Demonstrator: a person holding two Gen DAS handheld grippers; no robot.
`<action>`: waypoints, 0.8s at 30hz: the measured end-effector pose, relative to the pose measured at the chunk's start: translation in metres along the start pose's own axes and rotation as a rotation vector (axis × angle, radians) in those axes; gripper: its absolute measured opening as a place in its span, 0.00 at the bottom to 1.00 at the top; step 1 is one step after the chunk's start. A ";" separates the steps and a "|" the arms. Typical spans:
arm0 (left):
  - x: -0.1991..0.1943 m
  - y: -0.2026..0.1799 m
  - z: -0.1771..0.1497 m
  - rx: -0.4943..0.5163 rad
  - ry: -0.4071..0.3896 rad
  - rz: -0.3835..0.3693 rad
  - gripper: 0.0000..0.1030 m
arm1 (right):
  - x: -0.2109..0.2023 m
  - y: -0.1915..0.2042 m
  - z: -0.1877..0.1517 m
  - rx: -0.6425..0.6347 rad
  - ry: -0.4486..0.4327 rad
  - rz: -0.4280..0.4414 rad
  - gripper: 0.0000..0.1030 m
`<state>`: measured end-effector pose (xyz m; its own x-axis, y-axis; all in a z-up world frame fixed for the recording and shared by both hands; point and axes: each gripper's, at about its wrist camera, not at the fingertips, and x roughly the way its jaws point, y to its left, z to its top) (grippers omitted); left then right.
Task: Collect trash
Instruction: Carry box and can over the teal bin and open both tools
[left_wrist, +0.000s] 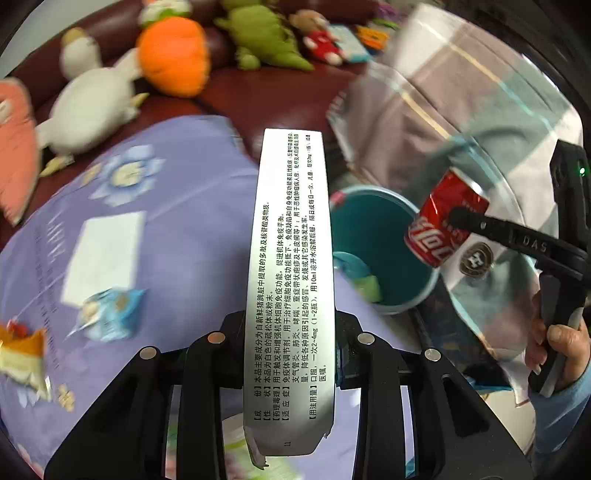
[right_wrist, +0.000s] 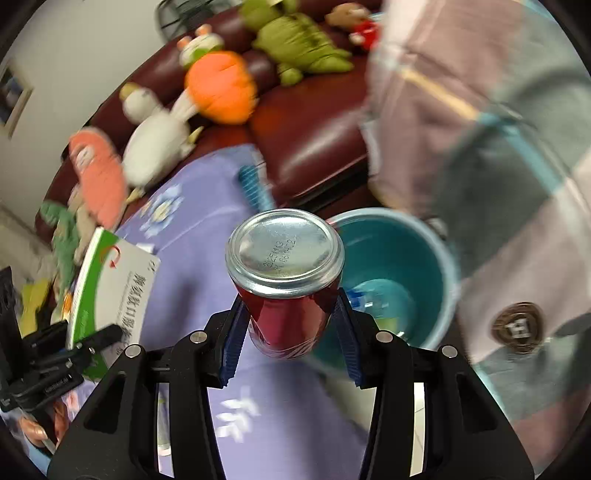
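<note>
Teal plastic marks the landmark here: the bin (left_wrist: 384, 251) stands at the edge of the purple flowered cloth (left_wrist: 166, 229), and both loads are being brought to it. Left of the bin, the left claw (left_wrist: 290, 347) is clenched on a flat medicine box (left_wrist: 291, 280), gripped by its narrow edges so it stands tall and can slide in end first. The box is white with dense black print on its side; the right wrist view shows a green and white face. Just right of the bin's rim, the right claw (right_wrist: 286, 325) grasps a red soda can (right_wrist: 286, 280) across its body, base forward, likely so it can simply fall in. The can looks dented. Farther left of the bin, a blue wrapper (left_wrist: 110, 310) and an orange one (left_wrist: 22, 354) lie on the cloth, probably next.
</note>
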<state>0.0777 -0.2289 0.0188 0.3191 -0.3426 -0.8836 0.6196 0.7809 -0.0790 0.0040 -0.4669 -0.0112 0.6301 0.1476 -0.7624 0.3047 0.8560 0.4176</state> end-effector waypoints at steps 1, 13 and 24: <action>0.007 -0.008 0.003 0.011 0.011 -0.008 0.31 | -0.004 -0.013 0.002 0.019 -0.011 -0.011 0.42; 0.099 -0.083 0.031 0.094 0.167 -0.064 0.32 | -0.005 -0.085 0.006 0.094 -0.037 -0.066 0.42; 0.125 -0.090 0.037 0.069 0.176 -0.057 0.53 | 0.006 -0.095 0.006 0.093 -0.015 -0.084 0.42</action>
<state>0.0885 -0.3612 -0.0673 0.1557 -0.2843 -0.9460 0.6826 0.7232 -0.1050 -0.0170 -0.5508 -0.0525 0.6101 0.0695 -0.7893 0.4211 0.8154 0.3973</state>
